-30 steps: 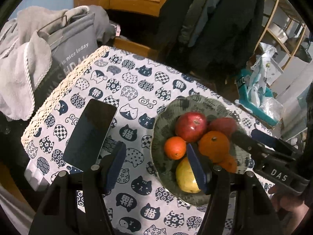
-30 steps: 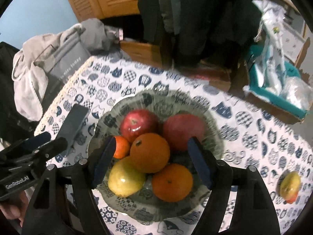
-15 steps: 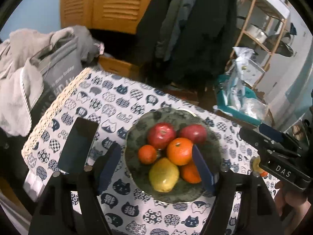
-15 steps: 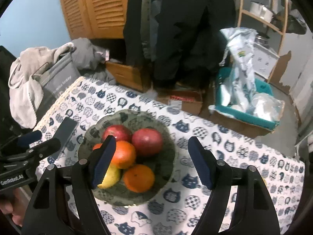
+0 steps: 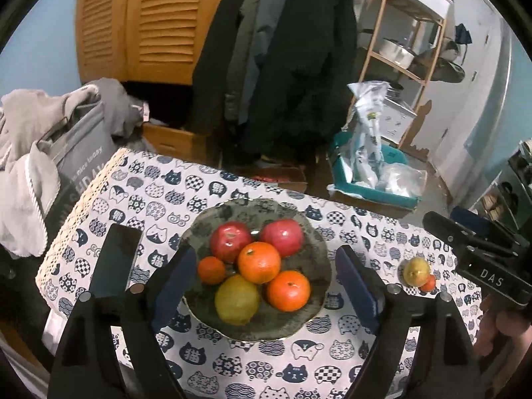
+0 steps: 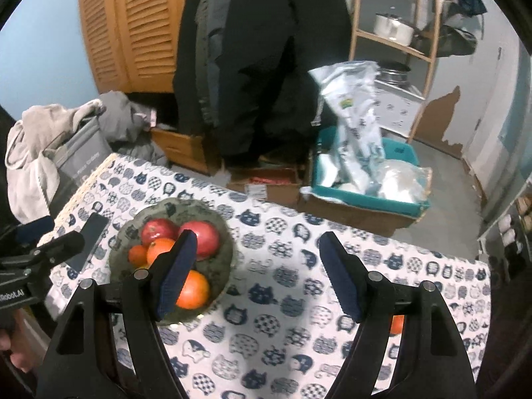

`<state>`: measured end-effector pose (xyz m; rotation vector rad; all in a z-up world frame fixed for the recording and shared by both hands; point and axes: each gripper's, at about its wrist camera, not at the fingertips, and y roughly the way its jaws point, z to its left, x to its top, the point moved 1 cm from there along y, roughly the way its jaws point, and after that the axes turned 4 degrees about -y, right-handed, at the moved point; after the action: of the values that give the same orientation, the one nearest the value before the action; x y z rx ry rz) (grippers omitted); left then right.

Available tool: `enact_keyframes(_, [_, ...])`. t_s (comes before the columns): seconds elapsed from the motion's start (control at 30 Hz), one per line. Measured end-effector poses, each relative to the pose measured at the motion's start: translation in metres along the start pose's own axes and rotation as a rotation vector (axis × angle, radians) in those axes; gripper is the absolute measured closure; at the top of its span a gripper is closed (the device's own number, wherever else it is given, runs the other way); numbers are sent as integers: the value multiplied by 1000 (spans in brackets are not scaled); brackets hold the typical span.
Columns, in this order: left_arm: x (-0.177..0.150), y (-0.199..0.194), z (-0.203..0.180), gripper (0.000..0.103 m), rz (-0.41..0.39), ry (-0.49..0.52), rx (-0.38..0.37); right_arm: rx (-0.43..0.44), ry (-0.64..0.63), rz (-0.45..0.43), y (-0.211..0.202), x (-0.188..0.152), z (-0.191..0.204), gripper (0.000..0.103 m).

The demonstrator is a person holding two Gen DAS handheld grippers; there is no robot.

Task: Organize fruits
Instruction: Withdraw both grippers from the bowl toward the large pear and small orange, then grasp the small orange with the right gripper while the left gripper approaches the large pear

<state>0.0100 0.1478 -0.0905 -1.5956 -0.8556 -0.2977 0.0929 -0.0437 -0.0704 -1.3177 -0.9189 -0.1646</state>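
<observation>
A dark patterned plate on the cat-print tablecloth holds two red apples, three oranges and a yellow lemon. My left gripper is open and empty, raised above the plate. A second lemon and a small orange lie on the cloth to the right. My right gripper is open and empty above the cloth, right of the plate. An orange peeks from behind its right finger.
A black phone lies left of the plate. A grey bag with clothes sits by the table's left edge. Beyond the far edge are cardboard boxes, a teal bin, hanging coats and a wooden shelf.
Both grippers have risen and pulled back from the plate. The right gripper has swung to the right, so the plate now lies at its left.
</observation>
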Motion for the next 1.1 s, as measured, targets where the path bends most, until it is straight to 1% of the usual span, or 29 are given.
enact_keyframes(0.33, [0, -10, -42, 14, -23, 58, -49, -69, 59, -2, -28, -22, -54, 26])
enact_keyframes(0.7, [-3, -11, -88, 13, -23, 132, -84, -133, 111, 20, -47, -55, -106, 26])
enact_keyframes(0.97, [-11, 1, -121, 10, -4, 188, -108, -171, 174, 45, -51, -82, -143, 26])
enact_keyframes(1.1, [-16, 15, -137, 10, 21, 227, -104, -193, 204, 61, -49, -94, -159, 26])
